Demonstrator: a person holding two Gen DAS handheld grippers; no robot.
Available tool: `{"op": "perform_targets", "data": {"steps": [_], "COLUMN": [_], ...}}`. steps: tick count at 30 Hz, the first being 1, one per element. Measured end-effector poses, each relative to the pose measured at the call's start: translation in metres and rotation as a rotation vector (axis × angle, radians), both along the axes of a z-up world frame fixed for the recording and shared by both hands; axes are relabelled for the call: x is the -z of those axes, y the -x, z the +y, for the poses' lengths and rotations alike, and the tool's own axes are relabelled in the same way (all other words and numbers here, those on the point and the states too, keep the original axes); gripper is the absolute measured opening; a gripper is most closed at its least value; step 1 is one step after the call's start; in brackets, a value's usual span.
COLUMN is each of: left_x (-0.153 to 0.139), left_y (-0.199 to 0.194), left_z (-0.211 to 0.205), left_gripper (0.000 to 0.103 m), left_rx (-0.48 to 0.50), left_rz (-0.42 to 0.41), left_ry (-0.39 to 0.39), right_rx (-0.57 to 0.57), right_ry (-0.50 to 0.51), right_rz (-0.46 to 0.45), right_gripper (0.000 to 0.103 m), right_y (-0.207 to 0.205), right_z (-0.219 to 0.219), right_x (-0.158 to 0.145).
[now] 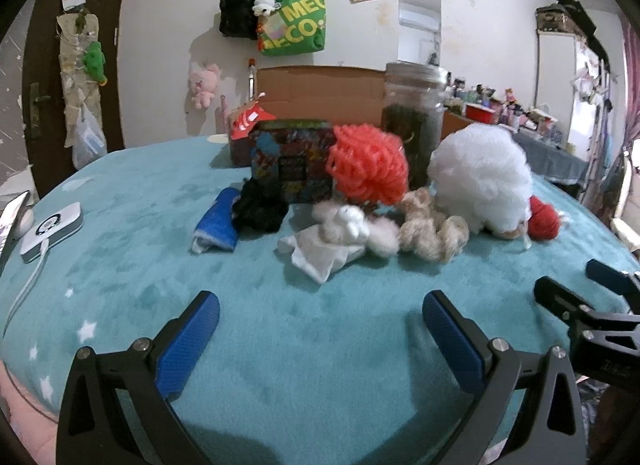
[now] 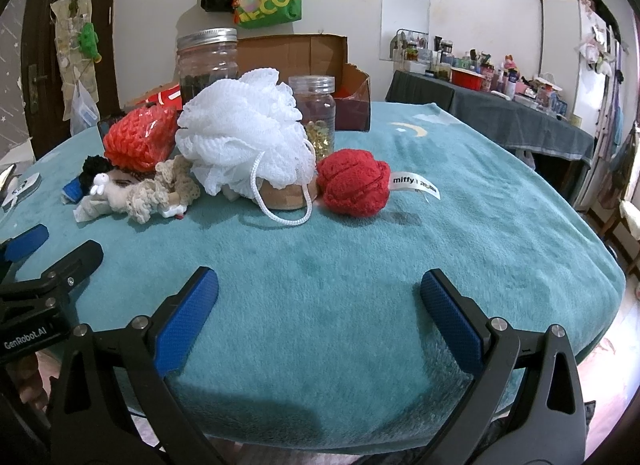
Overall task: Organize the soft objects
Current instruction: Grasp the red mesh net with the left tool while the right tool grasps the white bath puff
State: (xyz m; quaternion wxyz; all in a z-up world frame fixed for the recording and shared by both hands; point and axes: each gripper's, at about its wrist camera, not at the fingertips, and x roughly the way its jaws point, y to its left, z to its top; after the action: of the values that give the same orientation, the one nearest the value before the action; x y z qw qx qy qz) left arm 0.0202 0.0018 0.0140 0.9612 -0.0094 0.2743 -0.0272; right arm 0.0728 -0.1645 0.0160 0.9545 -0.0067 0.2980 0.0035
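Currently both tools hover low over the near edge of the teal plush-covered counter (image 2: 460, 169), empty: the left gripper (image 1: 320, 329) has its blue-padded fingers spread wide, and the right gripper (image 2: 318, 305) is spread likewise, nothing between the pads. The soft items sit in a cluster at mid-counter, left of centre in the right wrist view: white mesh bath pouf (image 2: 244, 133), orange-red chunky knitted piece (image 2: 138, 141) to its left, red crocheted ball with a white label tag (image 2: 354, 183) to its right, beige crocheted scrunchie (image 1: 434, 229), black fluffy scrunchie (image 1: 260, 207), small white plush toy on a white tissue-like cloth (image 1: 340, 229), and a blue folded cloth (image 1: 214, 225) at far left. Judgement: no grasp has begun; the step in hand is the approach. The red crocheted ball looks the easiest first pick for the right gripper, as it stands a little apart; close across its middle, not on the tag. For the pouf, pinch deep into the mesh, since a shallow pinch may slip; its white cord loop lies on the counter toward the near side and could snag. Behind stand a patterned tin box (image 1: 292, 161), two clear lidded jars and an open cardboard box (image 2: 320, 65); which is the intended container I cannot tell. A tan object under the pouf is mostly hidden. The box interior is not visible.
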Motion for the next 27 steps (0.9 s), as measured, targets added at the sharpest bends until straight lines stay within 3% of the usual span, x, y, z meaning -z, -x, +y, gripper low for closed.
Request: {"op": "perform_targets", "data": {"steps": [8, 14, 19, 26, 27], "left_x": [-0.027, -0.046, -0.056, -0.056, -0.054], "left_y": [-0.011, -0.033, -0.050, -0.074, -0.078], "left_z": [0.001, 0.005, 0.007, 0.002, 0.001], "left_gripper": [0.103, 0.103, 0.103, 0.102, 0.098], "left_rx": [0.044, 0.058, 0.068, 0.129, 0.141], "left_rz": [-0.034, -0.022, -0.020, 0.023, 0.034], "left_ry": [0.001, 0.012, 0.010, 0.000, 0.000], "right_rx": [-0.019, -0.069, -0.106, -0.218, -0.232], "right_ry": [-0.017, -0.084, -0.079, -0.085, -0.082], "right_rz": [-0.045, -0.073, -0.085, 0.003, 0.013], "right_gripper": [0.103, 0.103, 0.103, 0.103, 0.103], "right_y": [-0.007, -0.024, -0.044, -0.081, -0.085], "right_z": [-0.005, -0.011, -0.011, -0.001, 0.001], "right_x": [-0.025, -0.049, -0.063, -0.061, -0.059]}}
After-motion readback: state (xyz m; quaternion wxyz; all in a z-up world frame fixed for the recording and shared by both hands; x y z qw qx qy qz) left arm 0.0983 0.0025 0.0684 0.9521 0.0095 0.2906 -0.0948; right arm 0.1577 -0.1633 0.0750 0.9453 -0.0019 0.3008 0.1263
